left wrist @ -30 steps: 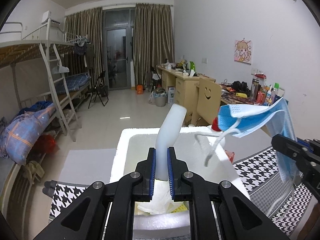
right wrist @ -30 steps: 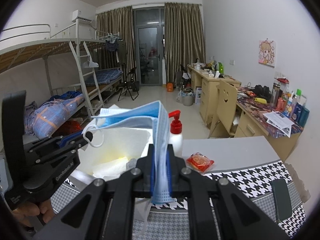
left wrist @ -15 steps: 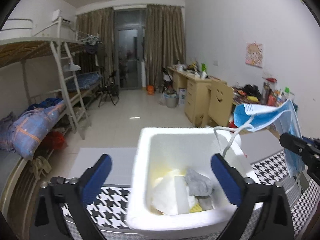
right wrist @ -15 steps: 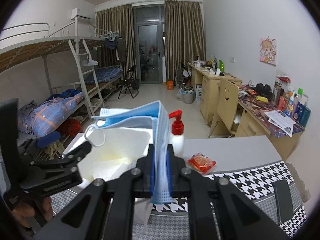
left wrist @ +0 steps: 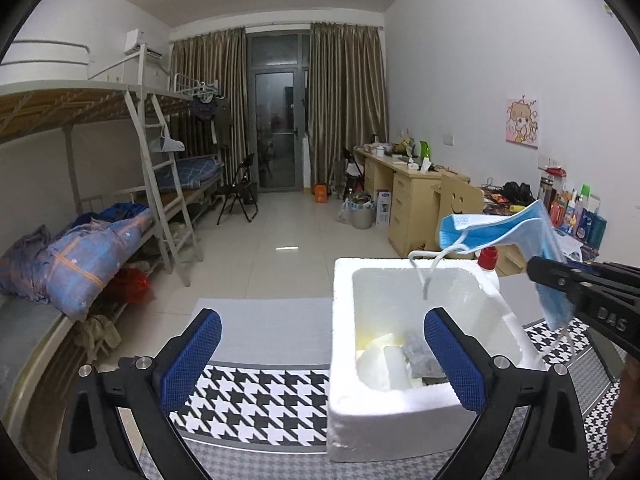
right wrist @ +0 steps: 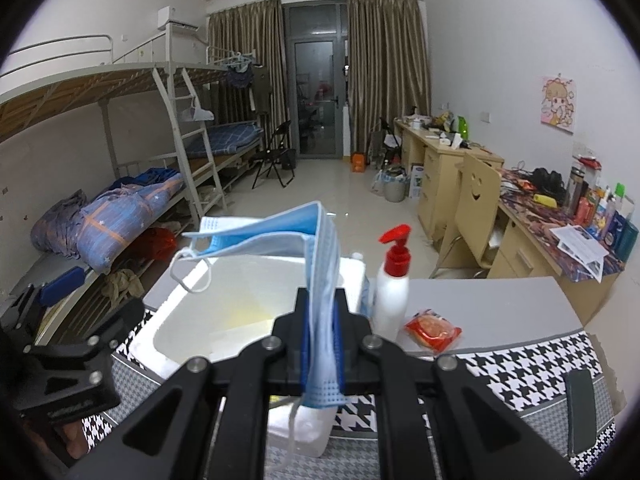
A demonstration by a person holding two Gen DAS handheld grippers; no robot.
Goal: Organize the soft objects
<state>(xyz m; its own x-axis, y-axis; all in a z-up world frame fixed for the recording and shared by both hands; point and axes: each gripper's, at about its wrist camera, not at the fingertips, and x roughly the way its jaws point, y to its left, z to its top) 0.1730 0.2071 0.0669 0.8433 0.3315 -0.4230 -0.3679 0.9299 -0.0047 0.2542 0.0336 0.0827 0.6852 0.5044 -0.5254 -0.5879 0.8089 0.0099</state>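
Two wrist views of a sorting task at a white foam box (left wrist: 404, 420) standing on a surface (left wrist: 256, 392) covered with a houndstooth cloth. The left tool (left wrist: 322, 354) is open, its blue-padded fingers (left wrist: 192, 356) spread wide and empty; one finger lies in front of the box's near right corner, the other over the cloth to the left of the box. The right tool (right wrist: 322, 332) is closed on a blue face mask (right wrist: 320, 280), pinched near one short end. The free part of the mask folds over forward above the box opening, and a white ear loop (right wrist: 192, 268) hangs from its far end; a second loop trails below the jaws.

Inside the box, the left view shows several pale soft items (left wrist: 380, 364) and a grey piece (left wrist: 420, 360) resting on the bottom. A white pump bottle with a red top (right wrist: 394, 292) stands just beside the box's right wall, with a small red packet (right wrist: 434, 330) near it on the surface and a dark flat object (right wrist: 580, 408), possibly a phone, well apart toward the right edge.

Step in hand, as judged: delivery of the mask to the box, with the mask raised over the opening and not yet released. The next move calls for lowering the right tool until the mask's hanging parts are within the walls, then opening the jaws; a loop may snag on a finger or drape over the rim. The left tool appears free to steady the box or fetch another item.
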